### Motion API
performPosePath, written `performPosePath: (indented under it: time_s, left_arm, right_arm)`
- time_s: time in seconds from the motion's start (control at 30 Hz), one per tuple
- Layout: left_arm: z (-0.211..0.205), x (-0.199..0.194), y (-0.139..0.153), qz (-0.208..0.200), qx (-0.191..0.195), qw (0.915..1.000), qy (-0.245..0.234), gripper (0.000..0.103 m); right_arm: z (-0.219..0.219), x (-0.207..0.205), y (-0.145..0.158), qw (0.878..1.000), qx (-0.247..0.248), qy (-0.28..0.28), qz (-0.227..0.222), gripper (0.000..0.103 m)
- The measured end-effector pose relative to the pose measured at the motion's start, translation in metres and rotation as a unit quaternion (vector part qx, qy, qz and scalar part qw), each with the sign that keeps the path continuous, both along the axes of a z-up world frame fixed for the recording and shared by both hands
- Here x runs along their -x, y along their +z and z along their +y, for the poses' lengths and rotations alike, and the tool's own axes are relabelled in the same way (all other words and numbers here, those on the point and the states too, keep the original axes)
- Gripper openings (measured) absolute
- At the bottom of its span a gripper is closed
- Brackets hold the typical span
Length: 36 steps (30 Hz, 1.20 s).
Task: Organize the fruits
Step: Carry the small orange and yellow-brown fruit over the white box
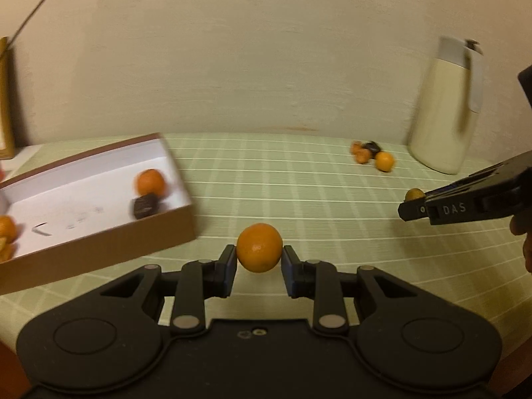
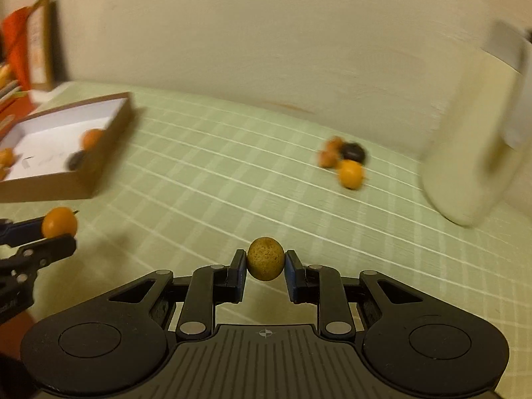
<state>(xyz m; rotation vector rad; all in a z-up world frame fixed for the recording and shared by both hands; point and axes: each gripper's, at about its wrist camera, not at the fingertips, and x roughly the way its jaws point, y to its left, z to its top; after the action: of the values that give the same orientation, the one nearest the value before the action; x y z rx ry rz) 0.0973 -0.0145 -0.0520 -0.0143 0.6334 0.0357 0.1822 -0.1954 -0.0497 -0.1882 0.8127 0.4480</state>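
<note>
My left gripper (image 1: 259,259) is shut on a small orange fruit (image 1: 259,246), held above the green checked cloth (image 1: 299,193). My right gripper (image 2: 265,267) is shut on a speckled yellow-brown round fruit (image 2: 266,257). In the left wrist view the right gripper (image 1: 410,204) enters from the right with that fruit (image 1: 414,194) at its tip. In the right wrist view the left gripper (image 2: 55,232) shows at the left edge with the orange fruit (image 2: 59,222). A shallow brown box (image 1: 99,242) with a white inside lies at the left, holding an orange fruit (image 1: 150,182) and a dark piece (image 1: 145,206).
A loose cluster of small orange fruits (image 1: 384,160) and a dark one (image 1: 371,147) lies at the back right near a cream jug (image 1: 445,113). The same cluster (image 2: 349,173) shows in the right wrist view. A pale wall closes the back. Framed and red items stand far left.
</note>
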Motion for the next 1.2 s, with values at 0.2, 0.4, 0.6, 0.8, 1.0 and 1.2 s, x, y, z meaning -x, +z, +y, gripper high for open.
performPosePath:
  time_s: [0.2, 0.4, 0.6, 0.8, 1.0, 1.2]
  left_arm:
    - [0.034, 0.01, 0.001, 0.002, -0.012, 0.9992, 0.039, 0.019]
    - [0.075, 0.024, 0.001, 0.003, -0.034, 0.9961, 0.081, 0.019]
    - [0.118, 0.039, 0.002, 0.003, -0.034, 0.9912, 0.128, 0.019]
    - [0.147, 0.054, 0.006, -0.005, -0.032, 0.9868, 0.159, 0.019]
    - [0.176, 0.061, 0.016, -0.026, -0.027, 0.9806, 0.192, 0.019]
    - [0.198, 0.049, 0.028, -0.051, -0.016, 0.9753, 0.214, 0.02]
  right_arm:
    - [0.049, 0.004, 0.0, 0.997, -0.027, 0.068, 0.022, 0.025]
    - [0.094, 0.006, 0.0, 0.991, -0.041, 0.12, 0.035, 0.025]
    - [0.13, 0.009, -0.008, 0.986, -0.029, 0.157, 0.056, 0.025]
    - [0.16, 0.015, -0.004, 0.982, -0.038, 0.178, 0.046, 0.025]
    - [0.189, 0.017, 0.001, 0.981, -0.05, 0.186, 0.023, 0.025]
    - [0.203, 0.015, 0.008, 0.984, -0.058, 0.165, -0.029, 0.025]
